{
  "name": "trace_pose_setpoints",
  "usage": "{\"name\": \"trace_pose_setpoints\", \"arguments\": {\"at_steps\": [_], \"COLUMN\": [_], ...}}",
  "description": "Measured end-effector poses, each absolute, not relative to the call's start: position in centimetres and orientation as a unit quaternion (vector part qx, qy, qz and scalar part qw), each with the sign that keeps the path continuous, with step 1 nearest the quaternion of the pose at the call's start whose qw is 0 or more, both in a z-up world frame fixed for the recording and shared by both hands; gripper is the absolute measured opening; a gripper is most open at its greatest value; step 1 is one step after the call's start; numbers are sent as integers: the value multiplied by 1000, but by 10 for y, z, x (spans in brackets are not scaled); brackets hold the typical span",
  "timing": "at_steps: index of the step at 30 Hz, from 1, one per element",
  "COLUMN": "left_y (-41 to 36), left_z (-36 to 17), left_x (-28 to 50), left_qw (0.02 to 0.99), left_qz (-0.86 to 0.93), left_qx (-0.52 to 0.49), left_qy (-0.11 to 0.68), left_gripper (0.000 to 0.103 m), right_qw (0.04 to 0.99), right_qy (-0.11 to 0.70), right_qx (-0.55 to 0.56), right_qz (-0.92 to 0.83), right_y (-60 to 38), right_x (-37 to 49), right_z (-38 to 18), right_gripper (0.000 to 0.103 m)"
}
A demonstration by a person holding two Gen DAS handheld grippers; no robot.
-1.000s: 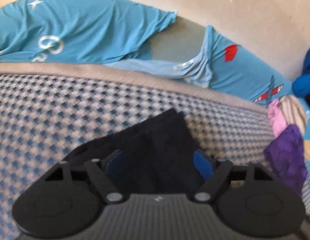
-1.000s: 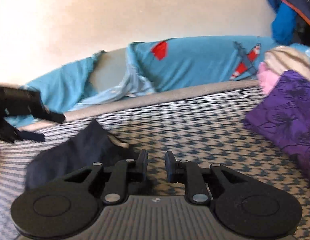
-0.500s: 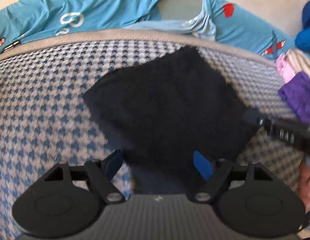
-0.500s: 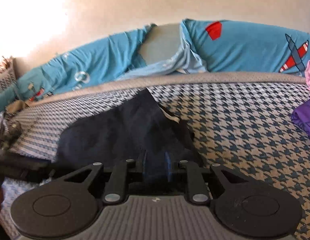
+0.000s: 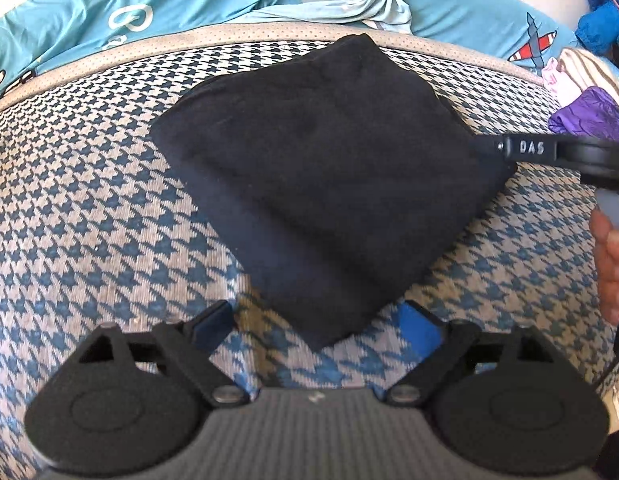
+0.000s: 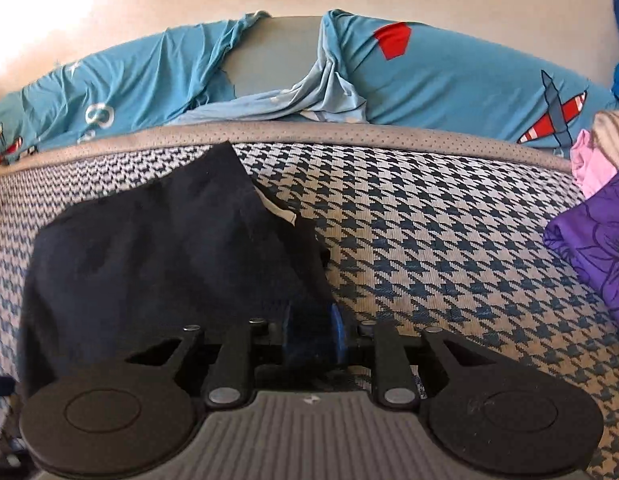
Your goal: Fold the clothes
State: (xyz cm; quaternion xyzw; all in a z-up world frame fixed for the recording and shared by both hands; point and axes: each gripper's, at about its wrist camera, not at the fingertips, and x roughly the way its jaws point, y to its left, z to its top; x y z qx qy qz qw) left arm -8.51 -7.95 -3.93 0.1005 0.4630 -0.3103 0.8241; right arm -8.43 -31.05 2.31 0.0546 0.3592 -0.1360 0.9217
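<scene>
The dark folded garment (image 5: 325, 184) lay as a compact square on the houndstooth bed (image 5: 89, 208). The left tool (image 5: 321, 326) had just been opening and held nothing — its pads stood wide either side of the near corner — while the right tool (image 6: 311, 334) stayed pinched on an edge. This piece looked nearly done; the purple garment (image 6: 597, 240) and pink clothes (image 6: 585, 164) beside it awaited folding.

I count one dark folded garment (image 5: 321, 184) lying on one houndstooth mat (image 5: 89, 208). I hold two grippers: my left gripper (image 5: 317, 324) and my right gripper (image 6: 311, 332). Off at the mat's edge sits one purple flowered cloth (image 6: 601, 248), one pink piece (image 6: 587, 168) and one striped piece (image 6: 613, 132). Behind the mat I see one blue printed sheet (image 6: 449, 84) showing two red-and-white planes.
</scene>
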Motion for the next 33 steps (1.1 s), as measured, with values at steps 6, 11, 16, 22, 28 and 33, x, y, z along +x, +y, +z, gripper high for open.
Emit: {"name": "trace_pose_setpoints", "arguments": {"at_steps": [6,11,16,22,28,33], "left_y": [-64,-45,-33,-32,-35,-42], "left_z": [-31,-26,-26,-31,-33,-35], "left_x": [-80,-62,-48,-24,-7,1], "left_qw": [824,824,818,804,806,811], "left_qz": [-306,-289,-285,-292,-288,-265], "left_qx": [68,18,-27,-75,-88,-88], "left_qy": [472,487,499,512,510,514], "left_gripper": [90,90,90,91,95,95], "right_qw": [928,932,930,919,913,909], "right_qy": [335,317,308,314,324,334], "right_qx": [90,122,164,206,217,224], "right_qz": [-134,-125,-119,-118,-116,-111], "right_y": [-317,-326,-339,-354,-362,-364], "right_x": [-93,-100,-105,-107,-104,-101], "right_z": [34,42,42,33,26,20], "right_gripper": [27,34,40,45,46,47]}}
